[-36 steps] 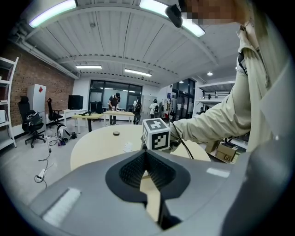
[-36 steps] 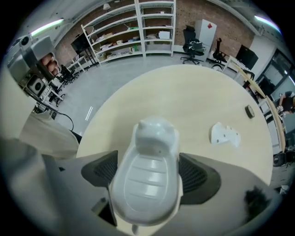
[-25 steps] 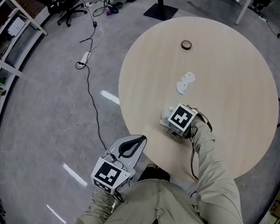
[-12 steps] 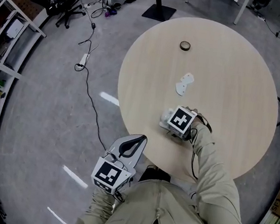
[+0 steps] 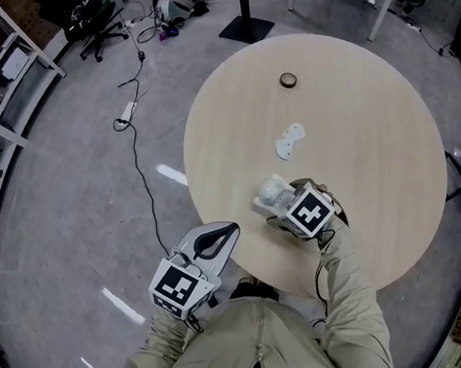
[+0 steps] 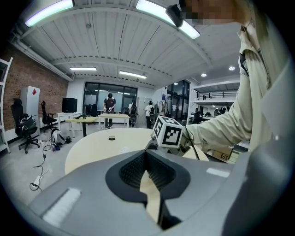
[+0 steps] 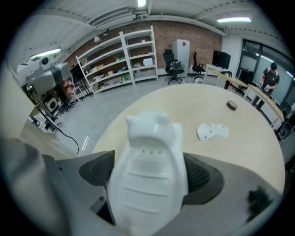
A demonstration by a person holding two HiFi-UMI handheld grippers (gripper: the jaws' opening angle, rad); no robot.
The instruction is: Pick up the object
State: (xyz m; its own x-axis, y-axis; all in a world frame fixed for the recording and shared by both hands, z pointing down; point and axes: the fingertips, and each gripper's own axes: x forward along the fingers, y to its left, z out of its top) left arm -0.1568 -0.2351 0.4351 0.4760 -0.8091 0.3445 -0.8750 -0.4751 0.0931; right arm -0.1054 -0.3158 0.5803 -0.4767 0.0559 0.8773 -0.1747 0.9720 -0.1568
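Note:
A white ribbed plastic shell with two ear-like bumps point(image 7: 148, 161) sits between the dark pads point(image 7: 205, 177) of my right gripper point(image 7: 150, 174), which is shut on it. In the head view this gripper point(image 5: 278, 206) hovers over the near part of the round wooden table point(image 5: 386, 157), and the white shell point(image 5: 268, 189) sticks out to its left. My left gripper point(image 5: 205, 247) hangs off the table's near edge by the person's lap. In its own view the left gripper point(image 6: 146, 173) has its jaws together with nothing in them.
A flat white piece point(image 5: 289, 140) lies mid-table, and a small dark ring point(image 5: 288, 80) lies farther back. White shelving point(image 5: 6, 99) lines the left side. A cable and power strip point(image 5: 129, 111) trail over the grey floor. A black table base point(image 5: 247, 28) stands beyond.
My right gripper has turned and shifted slightly left, so the white shell now shows clearly on its left side. The left gripper has stayed put.

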